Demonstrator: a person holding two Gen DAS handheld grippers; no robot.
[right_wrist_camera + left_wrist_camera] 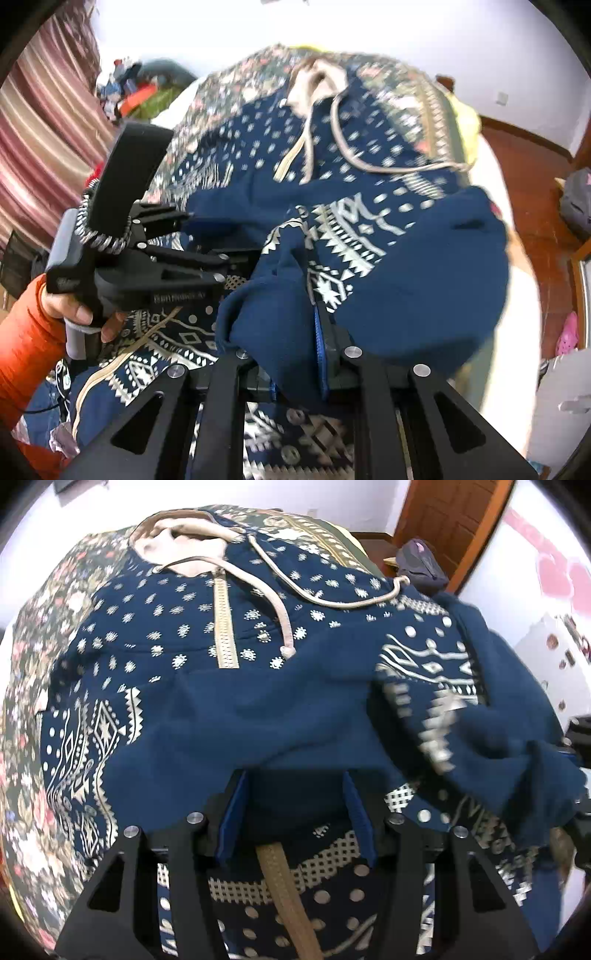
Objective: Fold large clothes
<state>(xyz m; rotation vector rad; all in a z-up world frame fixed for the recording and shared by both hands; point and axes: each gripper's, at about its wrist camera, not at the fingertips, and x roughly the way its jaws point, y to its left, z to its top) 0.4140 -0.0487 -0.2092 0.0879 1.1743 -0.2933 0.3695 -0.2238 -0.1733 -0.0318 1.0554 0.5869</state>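
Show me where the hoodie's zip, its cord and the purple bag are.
zip [225, 627]: left wrist view, on the beige strip below the collar.
cord [284, 616]: left wrist view, on the hanging end above its knot.
purple bag [421, 566]: left wrist view, on its dark top, by the door.

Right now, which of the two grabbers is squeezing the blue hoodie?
The right gripper: its jaws are pinched shut on a bunch of the hoodie. The left gripper stands open with only loose cloth between its fingers.
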